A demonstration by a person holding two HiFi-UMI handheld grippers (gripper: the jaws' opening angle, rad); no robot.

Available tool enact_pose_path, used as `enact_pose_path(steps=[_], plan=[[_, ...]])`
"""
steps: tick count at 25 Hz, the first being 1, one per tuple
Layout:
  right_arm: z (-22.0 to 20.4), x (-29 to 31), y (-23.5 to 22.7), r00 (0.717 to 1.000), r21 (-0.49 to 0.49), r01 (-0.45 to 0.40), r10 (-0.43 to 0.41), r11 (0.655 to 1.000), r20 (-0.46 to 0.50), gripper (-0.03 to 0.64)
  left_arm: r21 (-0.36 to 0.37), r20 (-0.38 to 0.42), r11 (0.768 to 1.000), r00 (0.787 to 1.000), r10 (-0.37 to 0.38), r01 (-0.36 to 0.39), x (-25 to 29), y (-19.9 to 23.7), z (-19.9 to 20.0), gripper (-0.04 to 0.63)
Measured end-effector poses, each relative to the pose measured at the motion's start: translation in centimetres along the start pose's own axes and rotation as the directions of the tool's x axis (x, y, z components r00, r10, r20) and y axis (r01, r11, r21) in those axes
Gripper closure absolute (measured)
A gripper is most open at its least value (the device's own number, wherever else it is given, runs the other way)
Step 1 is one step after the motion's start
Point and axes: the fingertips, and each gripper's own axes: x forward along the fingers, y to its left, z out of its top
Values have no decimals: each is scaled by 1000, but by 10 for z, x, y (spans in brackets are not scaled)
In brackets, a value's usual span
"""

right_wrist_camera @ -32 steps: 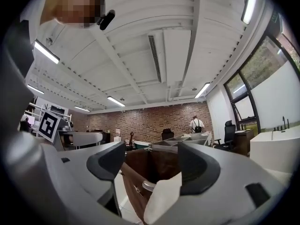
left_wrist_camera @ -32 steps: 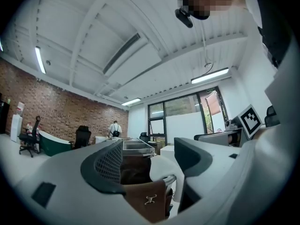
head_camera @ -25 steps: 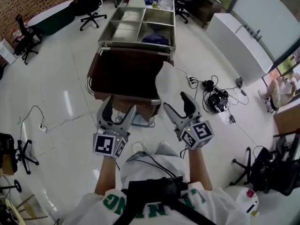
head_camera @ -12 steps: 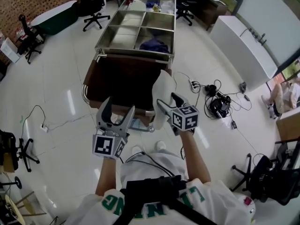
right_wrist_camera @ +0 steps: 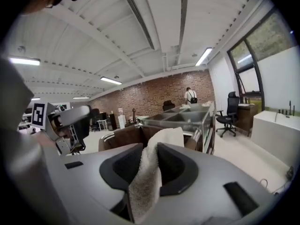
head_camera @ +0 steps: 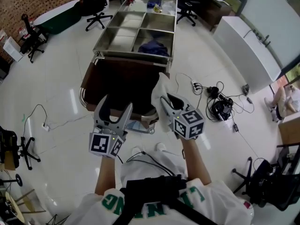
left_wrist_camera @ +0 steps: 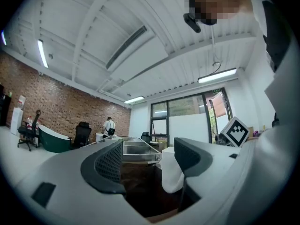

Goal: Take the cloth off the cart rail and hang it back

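A white cloth (head_camera: 161, 85) hangs over the near right corner of the cart, by its chrome rail (head_camera: 85, 92). My right gripper (head_camera: 168, 102) is shut on the cloth's lower part. In the right gripper view the terry cloth (right_wrist_camera: 151, 159) is pinched between the dark pads and runs up out of the right gripper (right_wrist_camera: 149, 172). To the left, my left gripper (head_camera: 116, 108) is held open in front of the cart's brown bag, with nothing between its jaws. Past the open left gripper (left_wrist_camera: 150, 165), the left gripper view shows the cloth (left_wrist_camera: 170, 178).
The cart (head_camera: 133, 55) carries steel trays, one holding a blue cloth (head_camera: 153, 48). Cables and a dark bundle (head_camera: 218, 105) lie on the floor to the right, a power strip (head_camera: 43, 128) to the left. Office chairs (head_camera: 96, 8) and a white cabinet (head_camera: 243, 41) stand around.
My right gripper has moved left and forward to the cloth, and its jaws have closed on it. The left gripper has hardly moved.
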Motion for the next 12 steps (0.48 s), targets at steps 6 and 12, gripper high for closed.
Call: enact_pose_path(steps=[6, 12], plan=[[92, -36, 23, 961, -104, -48, 74, 993, 266, 502, 70, 50, 997, 998, 35, -38, 3, 6, 31, 273], [117, -51, 40, 930, -139, -90, 133, 986, 343, 502, 91, 59, 993, 996, 68, -73, -3, 11, 37, 273]])
